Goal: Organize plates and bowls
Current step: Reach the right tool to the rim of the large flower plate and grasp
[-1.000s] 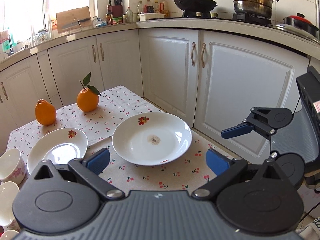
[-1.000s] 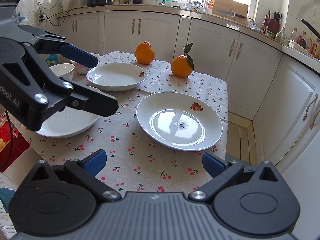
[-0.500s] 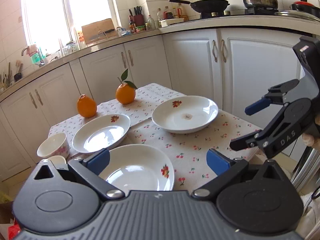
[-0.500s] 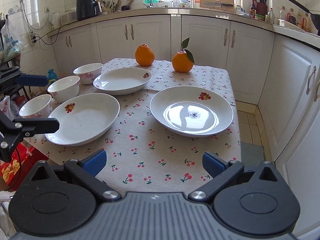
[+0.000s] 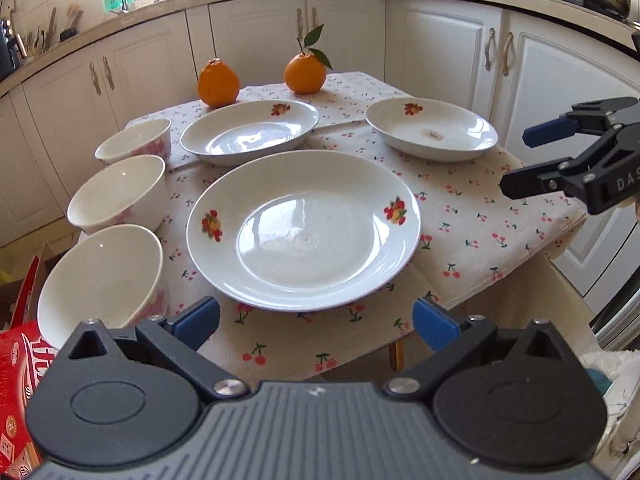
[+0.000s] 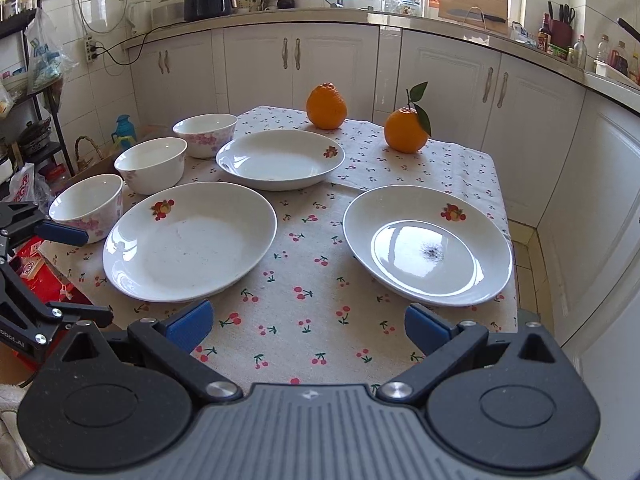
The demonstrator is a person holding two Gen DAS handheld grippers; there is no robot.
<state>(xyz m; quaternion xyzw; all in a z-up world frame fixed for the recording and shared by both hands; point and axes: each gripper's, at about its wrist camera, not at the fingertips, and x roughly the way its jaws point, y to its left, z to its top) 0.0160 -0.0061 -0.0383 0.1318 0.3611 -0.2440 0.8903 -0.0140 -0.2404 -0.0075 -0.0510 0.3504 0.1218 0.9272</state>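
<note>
Three white plates with fruit prints lie on the cherry-print tablecloth. The nearest plate is straight ahead of my left gripper, which is open and empty just short of its rim. A second plate lies behind it and a third plate at the far right. Three white bowls line the left edge. My right gripper is open and empty at the table's front edge, between the left plate and the right plate.
Two oranges sit at the table's far edge. White cabinets surround the table closely. A red box lies on the floor at the lower left. From the right wrist camera, the left gripper hangs beside the nearest bowl.
Both grippers have drawn back from the table, and the left one has swung round to face the near plate and the bowls. Both have stayed open and nothing on the table has moved.
</note>
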